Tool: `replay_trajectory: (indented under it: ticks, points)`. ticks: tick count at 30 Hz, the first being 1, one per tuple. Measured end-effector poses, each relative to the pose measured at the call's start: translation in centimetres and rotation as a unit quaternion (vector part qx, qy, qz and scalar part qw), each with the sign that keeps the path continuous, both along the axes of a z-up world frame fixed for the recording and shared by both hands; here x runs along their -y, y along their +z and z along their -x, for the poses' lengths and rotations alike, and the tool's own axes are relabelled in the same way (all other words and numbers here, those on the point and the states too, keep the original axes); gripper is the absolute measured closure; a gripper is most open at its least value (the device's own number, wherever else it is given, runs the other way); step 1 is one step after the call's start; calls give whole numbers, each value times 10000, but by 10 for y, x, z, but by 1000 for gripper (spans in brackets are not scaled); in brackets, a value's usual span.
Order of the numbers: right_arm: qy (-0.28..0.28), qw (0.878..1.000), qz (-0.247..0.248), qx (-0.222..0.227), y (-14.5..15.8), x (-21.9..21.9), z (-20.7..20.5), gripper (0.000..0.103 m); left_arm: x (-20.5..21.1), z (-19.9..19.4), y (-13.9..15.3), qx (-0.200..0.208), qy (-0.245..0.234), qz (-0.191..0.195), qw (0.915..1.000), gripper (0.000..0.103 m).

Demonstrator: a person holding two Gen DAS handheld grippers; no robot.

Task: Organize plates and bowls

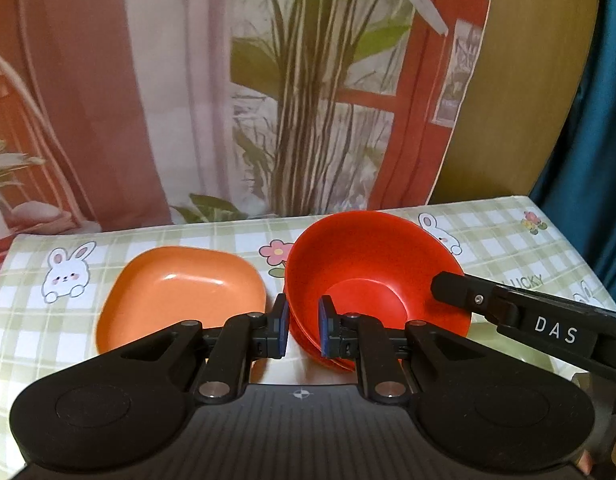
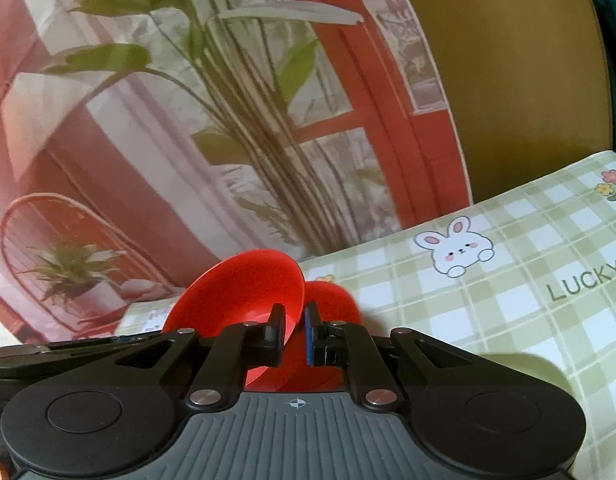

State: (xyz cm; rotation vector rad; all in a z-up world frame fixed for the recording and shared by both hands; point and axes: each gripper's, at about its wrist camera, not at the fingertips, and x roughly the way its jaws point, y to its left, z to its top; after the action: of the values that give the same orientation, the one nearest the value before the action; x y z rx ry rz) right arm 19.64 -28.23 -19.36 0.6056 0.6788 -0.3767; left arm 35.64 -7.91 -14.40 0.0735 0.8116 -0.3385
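Note:
Red bowls (image 1: 371,264) sit nested and tilted on the checked tablecloth, right of an orange square plate (image 1: 180,292). My left gripper (image 1: 304,326) has its jaws on either side of the near rim of the red bowls, with a small gap between pad and rim. My right gripper (image 1: 459,292) comes in from the right and holds the right rim of the top red bowl. In the right wrist view my right gripper (image 2: 295,326) is shut on the rim of the top red bowl (image 2: 244,284), with a second red bowl (image 2: 331,300) just behind it.
The table (image 1: 507,240) carries a green checked cloth with rabbit prints. A printed backdrop (image 1: 268,80) with a plant and red window frame hangs close behind the table's far edge. A blue curtain (image 1: 595,120) is at the far right.

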Motion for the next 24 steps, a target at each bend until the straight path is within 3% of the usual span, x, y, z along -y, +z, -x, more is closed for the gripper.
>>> replay_trajectory:
  ticks: [20, 24]
  points:
    - [-55, 9993, 57, -375, -32, 19, -16, 93, 9, -24, -27, -168, -66, -127, 9998, 85]
    - [-108, 9987, 153, -472, -33, 19, -16, 91, 5, -27, -27, -237, -34, -82, 9997, 75]
